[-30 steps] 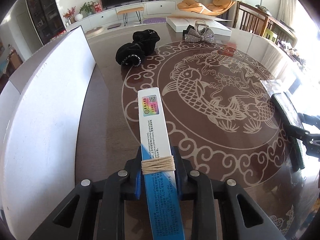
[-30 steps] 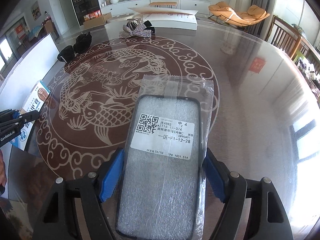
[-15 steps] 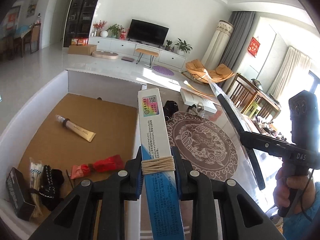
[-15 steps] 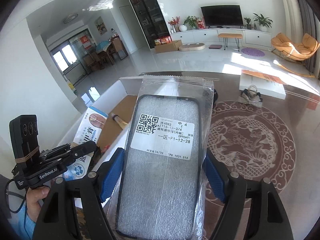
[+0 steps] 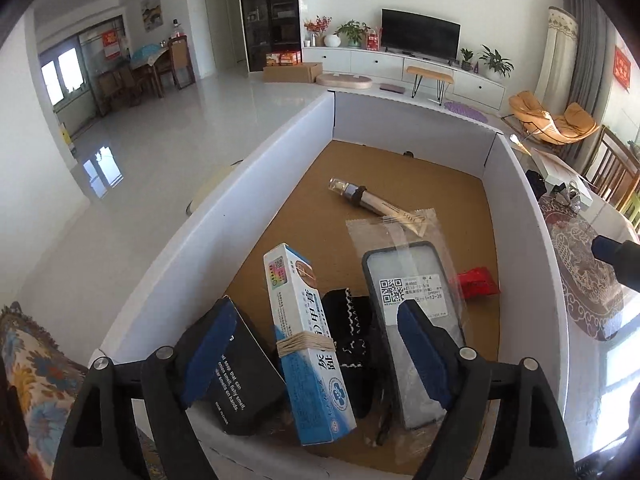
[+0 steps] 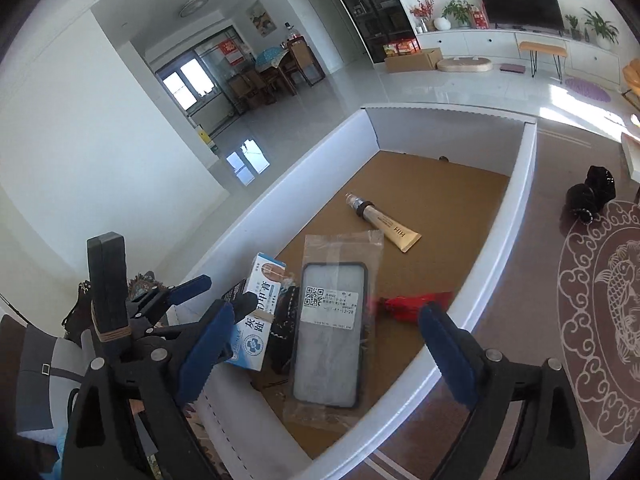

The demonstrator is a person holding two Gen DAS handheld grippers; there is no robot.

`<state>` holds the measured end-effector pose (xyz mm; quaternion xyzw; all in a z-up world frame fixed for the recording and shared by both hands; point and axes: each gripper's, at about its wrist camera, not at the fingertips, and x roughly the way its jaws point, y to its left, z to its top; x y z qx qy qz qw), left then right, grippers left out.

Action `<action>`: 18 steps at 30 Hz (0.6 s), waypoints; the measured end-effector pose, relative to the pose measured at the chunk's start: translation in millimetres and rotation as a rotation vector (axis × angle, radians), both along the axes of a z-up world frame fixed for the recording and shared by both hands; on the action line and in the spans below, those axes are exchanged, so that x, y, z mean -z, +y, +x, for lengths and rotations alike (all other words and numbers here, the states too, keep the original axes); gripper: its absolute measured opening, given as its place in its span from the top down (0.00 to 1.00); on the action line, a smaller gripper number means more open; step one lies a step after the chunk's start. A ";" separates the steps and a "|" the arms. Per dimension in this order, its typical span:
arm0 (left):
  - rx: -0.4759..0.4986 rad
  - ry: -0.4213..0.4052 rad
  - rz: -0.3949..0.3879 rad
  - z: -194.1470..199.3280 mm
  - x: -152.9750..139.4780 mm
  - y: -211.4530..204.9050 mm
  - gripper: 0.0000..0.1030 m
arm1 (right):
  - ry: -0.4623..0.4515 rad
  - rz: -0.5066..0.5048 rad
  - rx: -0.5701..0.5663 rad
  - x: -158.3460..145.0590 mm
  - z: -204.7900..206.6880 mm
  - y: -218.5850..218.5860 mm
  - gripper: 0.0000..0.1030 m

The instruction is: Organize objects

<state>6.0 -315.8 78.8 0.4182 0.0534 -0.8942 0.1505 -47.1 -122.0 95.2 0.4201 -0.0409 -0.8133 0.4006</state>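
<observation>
Jaws opening; box (image 5: 520,216) holds phone case (image 5: 416,300), carton (image 5: 308,332)

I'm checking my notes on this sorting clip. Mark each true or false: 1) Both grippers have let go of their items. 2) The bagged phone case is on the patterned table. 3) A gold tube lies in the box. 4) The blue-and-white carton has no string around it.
1) True: the left gripper and right gripper are opening, pads clear.
2) False: the phone case is inside the white box.
3) True: the gold tube lies on the box floor.
4) False: string wraps the carton.
</observation>
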 end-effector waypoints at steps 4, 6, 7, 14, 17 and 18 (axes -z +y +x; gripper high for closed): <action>0.092 0.048 0.001 15.3 -9.3 36.3 0.17 | 0.167 0.126 0.150 14.9 2.1 87.2 0.00; 0.174 0.066 0.013 19.2 -13.8 64.2 0.17 | 0.204 0.279 0.229 42.5 -11.7 135.6 0.00; 0.221 0.072 0.020 20.1 -20.1 84.4 0.17 | 0.201 0.355 0.261 58.8 -18.3 161.6 0.00; 0.547 0.046 0.083 -6.6 -30.5 202.7 0.16 | 0.135 0.561 0.482 123.3 -29.3 311.2 0.00; 0.639 -0.013 0.098 -33.3 -20.6 250.0 0.16 | 0.117 0.531 0.533 126.4 -24.6 336.3 0.00; 0.664 -0.026 0.088 -44.4 -18.1 263.3 0.16 | 0.102 0.520 0.532 127.0 -25.7 338.5 0.00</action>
